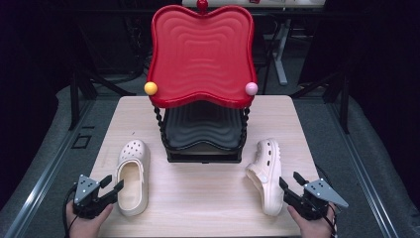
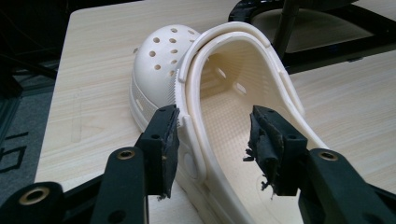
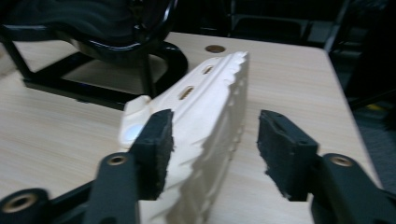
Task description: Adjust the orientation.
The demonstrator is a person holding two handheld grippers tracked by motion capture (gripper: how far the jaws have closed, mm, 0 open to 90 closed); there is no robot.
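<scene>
Two cream clogs lie on the wooden table [image 1: 208,191]. The left clog [image 1: 132,176] stands upright, toe pointing away. The right clog [image 1: 266,173] lies tipped on its side. My left gripper [image 1: 113,183] is at the left clog's heel end, open; in the left gripper view [image 2: 215,144] one jaw is outside the clog's [image 2: 161,60] side wall and the other over its footbed, neither pressing. My right gripper [image 1: 289,179] is open at the right clog's heel; the right gripper view [image 3: 212,149] shows the clog's [image 3: 210,93] edge between the jaws, with a gap at the right pad.
A two-tier rack stands at the table's middle back, with a red wavy tray [image 1: 200,54] on top and a black tray [image 1: 203,126] below. A yellow ball [image 1: 150,88] and a pink ball [image 1: 251,89] cap its front corners. The rack's black base [image 3: 93,88] is close beyond the right clog.
</scene>
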